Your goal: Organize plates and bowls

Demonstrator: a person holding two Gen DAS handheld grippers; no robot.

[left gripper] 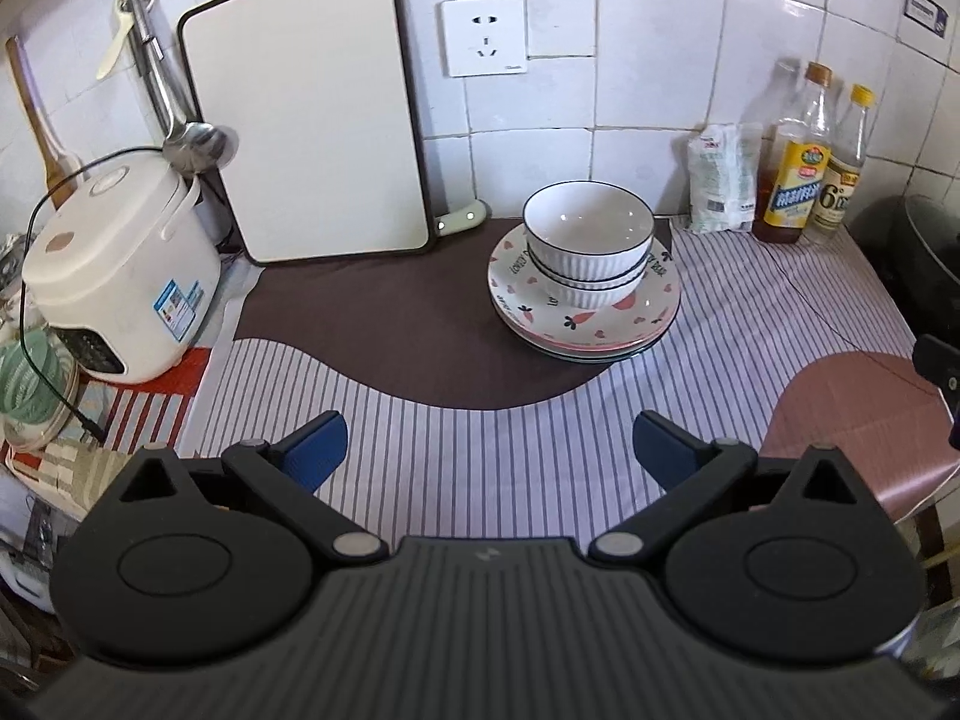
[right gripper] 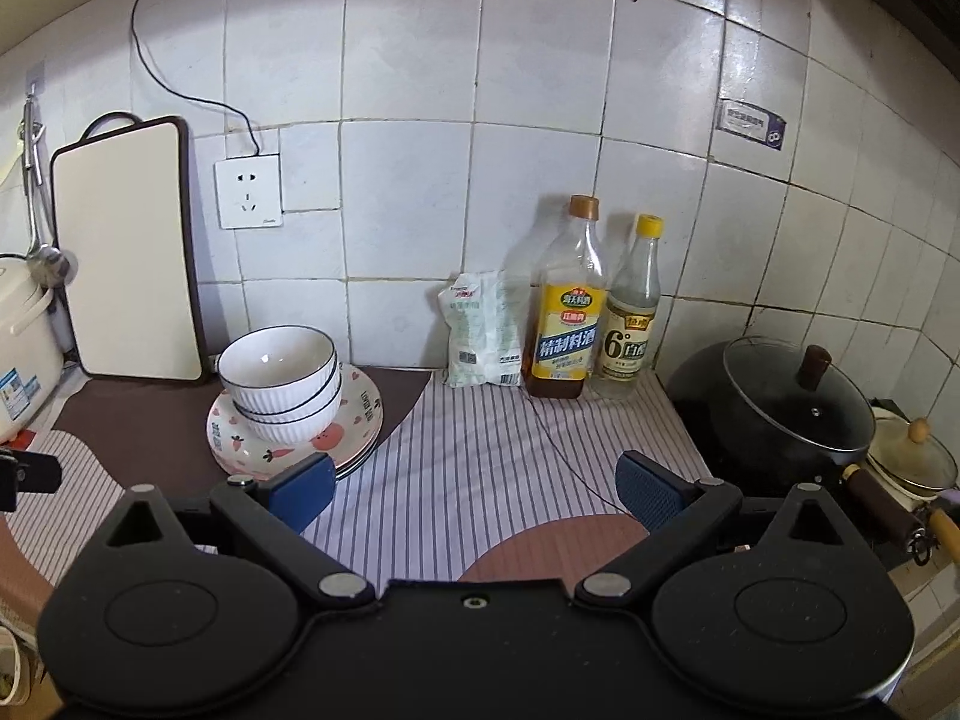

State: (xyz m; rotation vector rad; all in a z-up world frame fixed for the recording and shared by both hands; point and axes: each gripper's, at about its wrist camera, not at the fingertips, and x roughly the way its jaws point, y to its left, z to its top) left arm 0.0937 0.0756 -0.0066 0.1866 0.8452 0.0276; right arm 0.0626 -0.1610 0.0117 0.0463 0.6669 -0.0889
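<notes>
Bowls (left gripper: 587, 243) nested on stacked plates (left gripper: 585, 315) near the tabletop's back edge. Left gripper (left gripper: 490, 441) faces the stack squarely, nearer; right gripper (right gripper: 474, 489) has it forward-left. Both jaws spread wide, empty.

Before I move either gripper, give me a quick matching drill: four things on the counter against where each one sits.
Things:
1. bowls
2. rice cooker
3. bottles
4. cutting board

Places:
A. leaning on the wall left of the socket
B. stacked on the plates
C. beside the black pot
D. far left of the counter

Pairs: 1-B, 2-D, 3-C, 4-A
</notes>
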